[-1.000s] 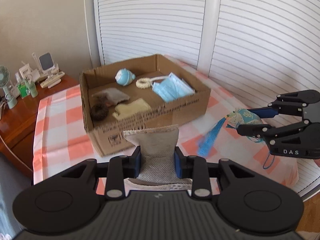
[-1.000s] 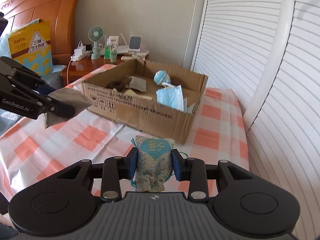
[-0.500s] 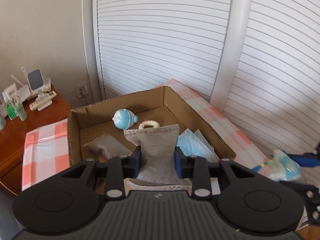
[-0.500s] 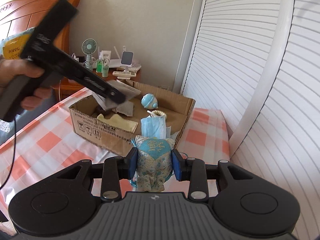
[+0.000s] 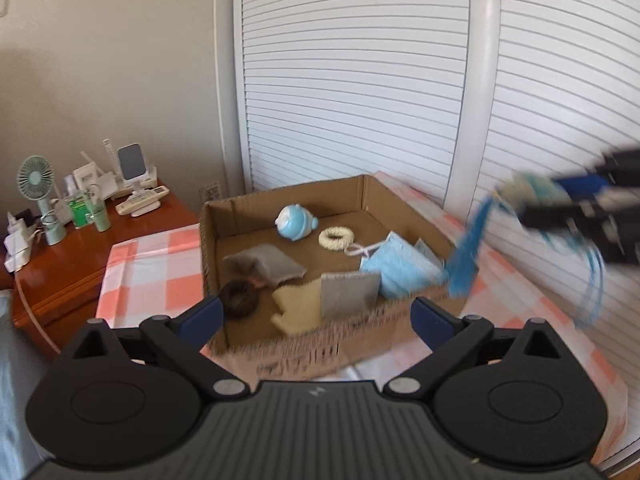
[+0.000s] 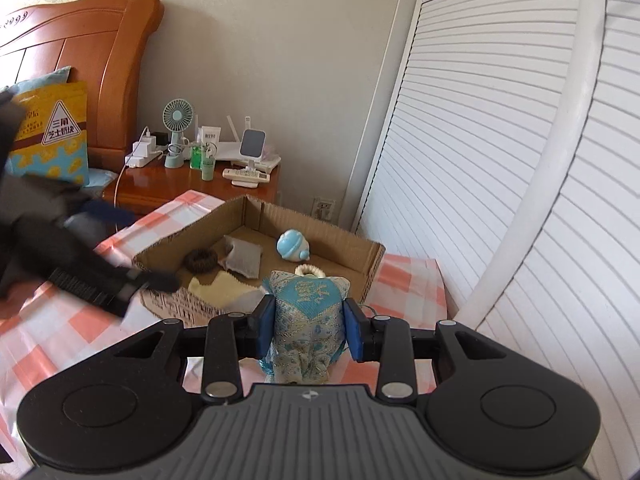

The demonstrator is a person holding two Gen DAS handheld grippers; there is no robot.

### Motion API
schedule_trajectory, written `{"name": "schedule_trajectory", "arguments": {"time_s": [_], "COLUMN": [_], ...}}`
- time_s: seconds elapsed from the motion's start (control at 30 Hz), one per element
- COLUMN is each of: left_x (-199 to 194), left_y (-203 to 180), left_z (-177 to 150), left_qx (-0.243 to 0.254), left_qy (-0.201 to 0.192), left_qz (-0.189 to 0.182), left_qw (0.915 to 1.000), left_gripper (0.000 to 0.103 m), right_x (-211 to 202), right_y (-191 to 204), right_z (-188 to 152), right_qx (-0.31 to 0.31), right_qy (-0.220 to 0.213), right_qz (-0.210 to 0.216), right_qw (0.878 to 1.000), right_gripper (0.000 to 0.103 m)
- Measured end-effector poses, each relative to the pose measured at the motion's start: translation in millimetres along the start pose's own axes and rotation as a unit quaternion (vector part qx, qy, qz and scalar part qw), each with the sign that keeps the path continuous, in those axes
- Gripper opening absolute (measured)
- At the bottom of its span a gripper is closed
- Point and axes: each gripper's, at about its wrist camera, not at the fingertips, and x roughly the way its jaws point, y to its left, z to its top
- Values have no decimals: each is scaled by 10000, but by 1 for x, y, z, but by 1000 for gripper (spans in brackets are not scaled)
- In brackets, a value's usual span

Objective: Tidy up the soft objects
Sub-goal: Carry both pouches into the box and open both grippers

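An open cardboard box (image 5: 360, 196) stands on the checked table. My left gripper (image 5: 316, 316) is open and empty above the box's near wall. The grey pouch (image 5: 348, 294) it held lies inside the box at the front, between a cream cloth (image 5: 296, 308) and blue face masks (image 5: 404, 268). My right gripper (image 6: 307, 330) is shut on a blue embroidered pouch (image 6: 306, 320), held near the box's front corner. It shows blurred in the left wrist view (image 5: 532, 192), with a blue tassel (image 5: 466, 256) hanging.
The box also holds a blue round toy (image 5: 294, 222), a cream ring (image 5: 337, 237), another grey pouch (image 5: 266, 266) and a brown scrunchie (image 5: 239, 302). A wooden nightstand (image 5: 92, 248) with a fan (image 6: 178, 132) and bottles stands left. White slatted doors (image 5: 360, 80) stand behind.
My left gripper has opened and let go of the grey pouch, which now lies in the box. My right gripper has risen and moved closer to the box with the blue pouch.
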Motion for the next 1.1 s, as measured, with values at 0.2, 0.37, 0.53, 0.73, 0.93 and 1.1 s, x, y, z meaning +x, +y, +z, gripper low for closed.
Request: {"name": "schedule_trajectory", "arguments": {"time_s": [0.2, 0.37, 0.53, 0.73, 0.93, 1.1], "left_x": [-25, -32, -37, -41, -42, -42], "left_y": [-6, -5, 0, 5, 10, 12], "left_z": [-32, -43, -51, -57, -59, -59], "left_qx": [118, 123, 42, -112, -207, -291], "left_qy": [-139, -113, -165, -244, -265, -215], "left_qz": [441, 560, 522, 489, 506, 541], "left_qw": [9989, 9983, 9985, 9984, 9982, 9979], "left_gripper": [102, 102, 102, 102, 102, 102], "right_x": [23, 55, 94, 139, 175, 169], "right_y": [0, 6, 20, 26, 24, 20], "right_z": [33, 62, 83, 95, 95, 84], "right_qx": [-50, -86, -238, -252, 42, 277], "right_qy": [-55, 14, 185, 453, 629, 663], "right_qz": [60, 221, 204, 167, -76, -73], "right_qw": [10000, 9997, 9993, 9985, 9980, 9974], "right_gripper": [40, 40, 40, 44, 103, 103]}}
